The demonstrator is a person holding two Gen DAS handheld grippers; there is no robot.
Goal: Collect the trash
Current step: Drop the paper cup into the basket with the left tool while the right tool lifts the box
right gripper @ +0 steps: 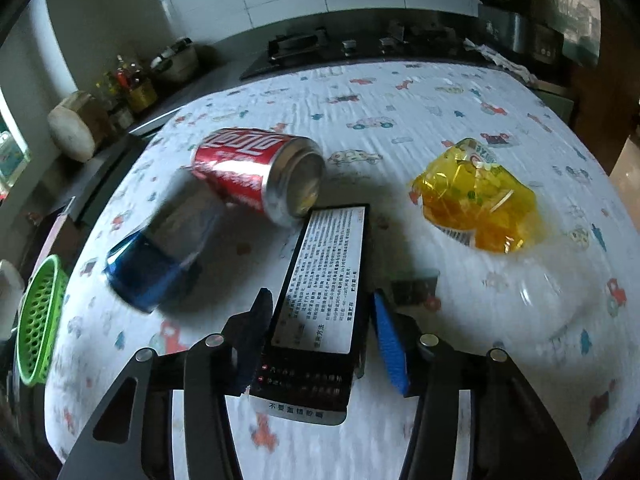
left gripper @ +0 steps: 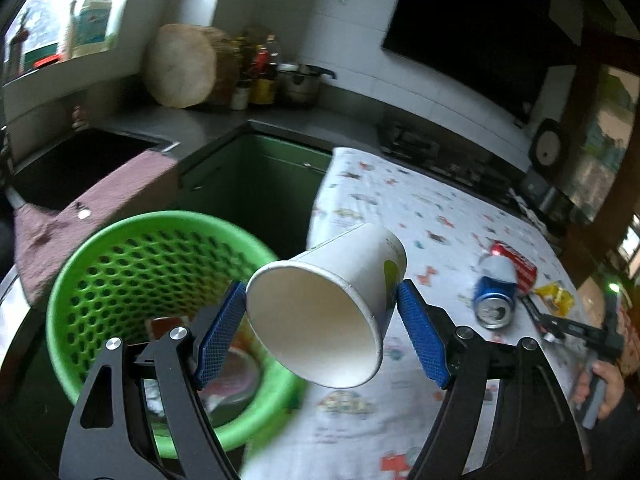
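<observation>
My left gripper (left gripper: 320, 320) is shut on a white paper cup (left gripper: 332, 304), held tilted on its side by the edge of the green perforated basket (left gripper: 72, 280), above the table edge. Some trash lies in the basket. My right gripper (right gripper: 320, 332) has its blue pads on both sides of a black flat box (right gripper: 324, 296) with a white text label, held over the table. A red cola can (right gripper: 256, 172), a blue can (right gripper: 156, 260) and a yellow wrapper (right gripper: 476, 196) lie on the patterned tablecloth (right gripper: 400, 112). The cans also show in the left wrist view (left gripper: 500, 280).
A brown cloth (left gripper: 92, 208) hangs over the sink edge left of the basket. A kitchen counter with a round wooden board (left gripper: 180, 68), bottles and a pot (left gripper: 300, 84) runs behind. A stove (right gripper: 304, 48) lies beyond the table.
</observation>
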